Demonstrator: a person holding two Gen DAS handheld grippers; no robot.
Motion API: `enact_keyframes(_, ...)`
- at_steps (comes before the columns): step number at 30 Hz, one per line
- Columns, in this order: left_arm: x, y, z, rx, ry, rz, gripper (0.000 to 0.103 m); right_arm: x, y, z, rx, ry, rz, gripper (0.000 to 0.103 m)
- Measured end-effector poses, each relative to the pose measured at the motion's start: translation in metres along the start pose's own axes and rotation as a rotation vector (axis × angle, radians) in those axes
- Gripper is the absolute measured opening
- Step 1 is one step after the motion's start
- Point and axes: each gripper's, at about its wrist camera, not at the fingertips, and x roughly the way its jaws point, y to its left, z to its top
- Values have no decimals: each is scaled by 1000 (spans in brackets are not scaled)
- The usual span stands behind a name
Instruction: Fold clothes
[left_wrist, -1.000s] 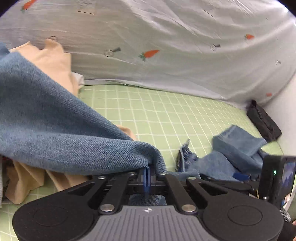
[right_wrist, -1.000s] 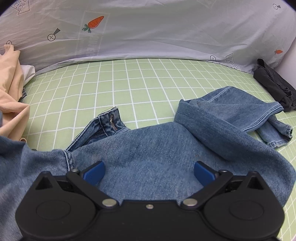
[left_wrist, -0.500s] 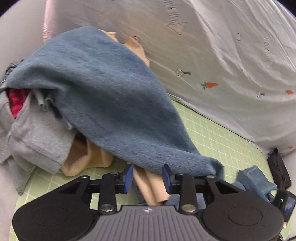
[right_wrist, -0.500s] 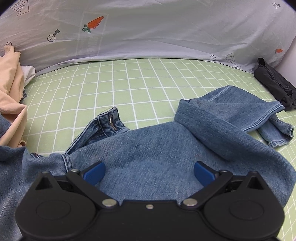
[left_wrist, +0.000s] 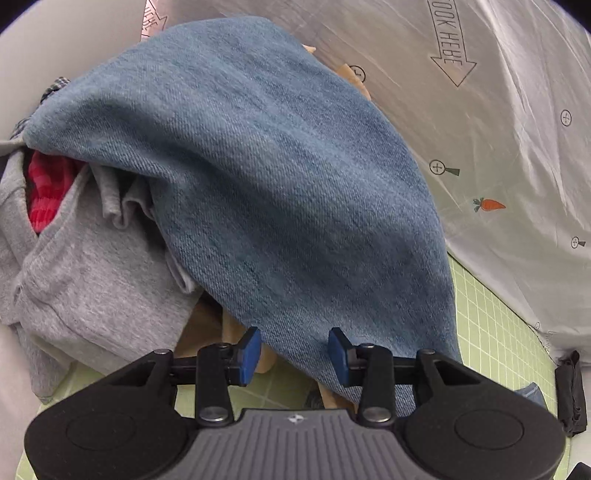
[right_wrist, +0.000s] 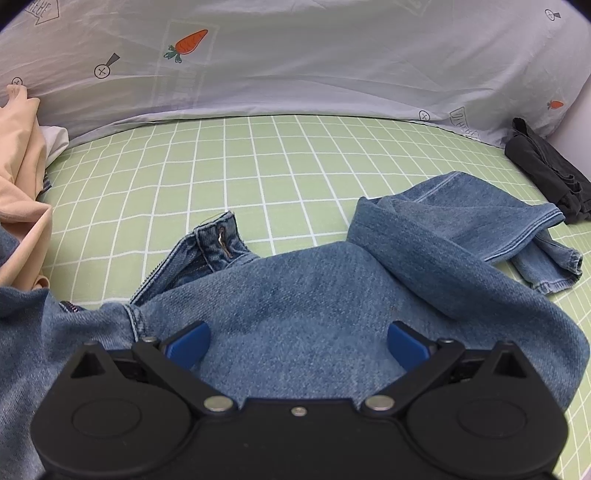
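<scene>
Left wrist view: left gripper (left_wrist: 293, 356), jaws opening with denim between but unpressed, faces jeans (left_wrist: 280, 192) draped over a clothes pile (left_wrist: 85, 280). Right wrist view: right gripper (right_wrist: 297, 345), jaws wide apart, over jeans on checked sheet (right_wrist: 258, 166).

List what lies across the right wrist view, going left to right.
Peach garment → jeans waistband with its button → folded jeans leg → frayed jeans cuff → black garment, all on the green checked sheet.
</scene>
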Motion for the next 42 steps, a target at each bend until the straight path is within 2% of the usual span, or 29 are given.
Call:
enact_keyframes(5, 14, -8, -2, -29, 36, -26, 37, 1, 0, 0, -1, -2, 0, 103)
enact_keyframes(6, 14, -9, -2, -35, 28, -26, 31, 1, 0, 0, -1, -3, 1, 103)
enact_keyframes(7, 15, -10, -2, -42, 20, -27, 15, 1, -1, 0, -1, -3, 4, 103)
enact_keyframes(8, 15, -12, -2, -37, 10, -22, 9, 1, -1, 0, 0, -3, 8, 103)
enact_keyframes(13, -8, -37, -6, 22, -87, -35, 5, -1, -5, -1, 2, -14, 29, 103)
enact_keyframes(17, -34, -80, -22, 165, -149, -45, 5, -8, -14, -3, 8, -35, 49, 103)
enact_keyframes(20, -44, -109, -42, 244, -153, -59, 5, -14, -28, -4, 13, -55, 61, 103)
enact_keyframes(23, -44, -135, -60, 251, -129, -84, 5, -23, -48, -5, 0, -79, 73, 103)
enact_keyframes(26, -44, -161, -93, 280, -106, -83, 5, -33, -79, -9, -18, -101, 79, 103)
enact_keyframes(29, -44, -187, -127, 277, -61, -125, 4, -40, -113, -15, -32, -108, 73, 103)
enact_keyframes(33, -36, -239, -167, 356, -32, -109, 2, -47, -165, -22, -37, -110, 50, 103)
enact_keyframes(34, -34, -250, -177, 366, -19, -123, 0, -48, -179, -23, -34, -112, 42, 103)
enact_keyframes(35, -32, -261, -183, 364, 10, -177, 0, -49, -197, -26, -30, -114, 28, 103)
enact_keyframes(36, -29, -276, -193, 347, 50, -263, 0, -50, -209, -27, -28, -115, 21, 103)
enact_keyframes(37, -27, -291, -201, 354, 77, -303, 0, -51, -223, -29, -24, -113, 15, 103)
enact_keyframes(39, -22, -335, -238, 479, 108, -303, 0, -51, -247, -34, -21, -109, -8, 103)
enact_keyframes(42, -13, -372, -280, 565, 155, -311, 0, -50, -281, -44, -21, -98, -21, 103)
